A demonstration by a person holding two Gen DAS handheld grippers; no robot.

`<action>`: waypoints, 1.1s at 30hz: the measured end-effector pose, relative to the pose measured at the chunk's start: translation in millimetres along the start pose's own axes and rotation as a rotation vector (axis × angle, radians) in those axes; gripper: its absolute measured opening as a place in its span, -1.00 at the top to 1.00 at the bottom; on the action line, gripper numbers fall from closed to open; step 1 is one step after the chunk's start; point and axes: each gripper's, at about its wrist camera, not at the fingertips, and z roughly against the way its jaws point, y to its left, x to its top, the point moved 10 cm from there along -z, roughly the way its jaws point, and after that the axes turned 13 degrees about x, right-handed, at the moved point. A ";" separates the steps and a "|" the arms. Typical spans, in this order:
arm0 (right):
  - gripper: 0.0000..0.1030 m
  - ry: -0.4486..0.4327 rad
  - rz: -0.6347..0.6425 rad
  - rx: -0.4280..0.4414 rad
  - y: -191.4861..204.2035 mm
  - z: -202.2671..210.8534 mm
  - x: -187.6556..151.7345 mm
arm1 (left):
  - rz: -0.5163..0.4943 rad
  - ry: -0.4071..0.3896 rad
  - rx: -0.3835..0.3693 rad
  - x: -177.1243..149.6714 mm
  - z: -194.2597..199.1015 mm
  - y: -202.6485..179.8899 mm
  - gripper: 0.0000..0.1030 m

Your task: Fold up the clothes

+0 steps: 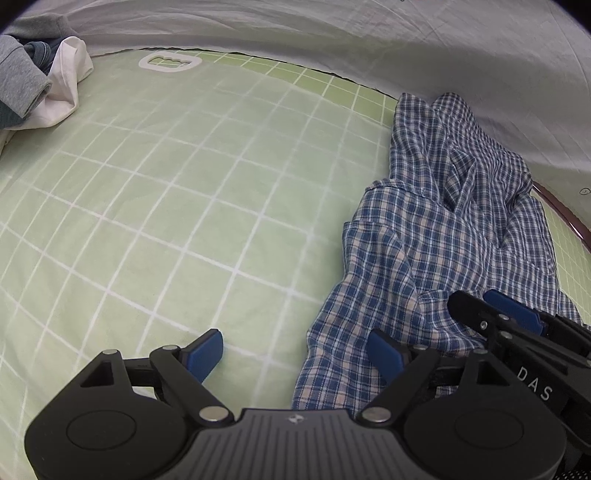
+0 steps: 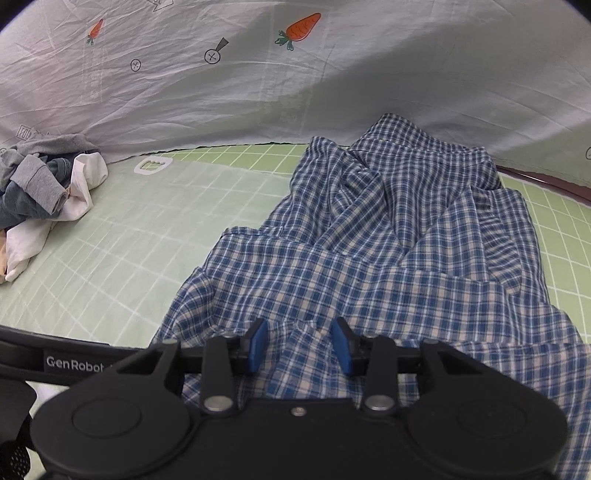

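Nearest to us, our left gripper [image 1: 295, 354] stands wide open over the green grid mat [image 1: 166, 206], holding nothing: its left blue pad [image 1: 205, 354] hangs above bare mat, while the right pad sits at the near left edge of the blue checked shirt [image 1: 436, 236]. Just to its right, in the left wrist view, our right gripper [image 1: 517, 314] lies low on the shirt's near right part.

In the right wrist view, the right gripper [image 2: 300, 345] is partly open, and a small raised pucker of the checked shirt [image 2: 388, 240] sits in the gap between its blue pads [image 2: 256, 345]. We cannot tell whether the pads actually press on that fold or only flank it.

The shirt lies crumpled on the right half of the mat [image 2: 129, 240], running from the near edge back toward the far edge, with loose folds and ridges through its middle and its far end bunched up.

Farther off, a white logo mark [image 1: 170, 63] is printed near the far edge of the mat. At the far left, a heap of other clothes [image 2: 48, 192], grey, dark blue and white, rests on the mat, well apart from the shirt. Behind everything hangs a pale sheet printed with carrots [image 2: 301, 27].
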 end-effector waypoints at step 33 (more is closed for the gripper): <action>0.74 0.046 0.023 0.054 2.0 -10.8 -4.1 | -0.010 -0.005 0.015 -0.7 -1.6 3.4 -0.77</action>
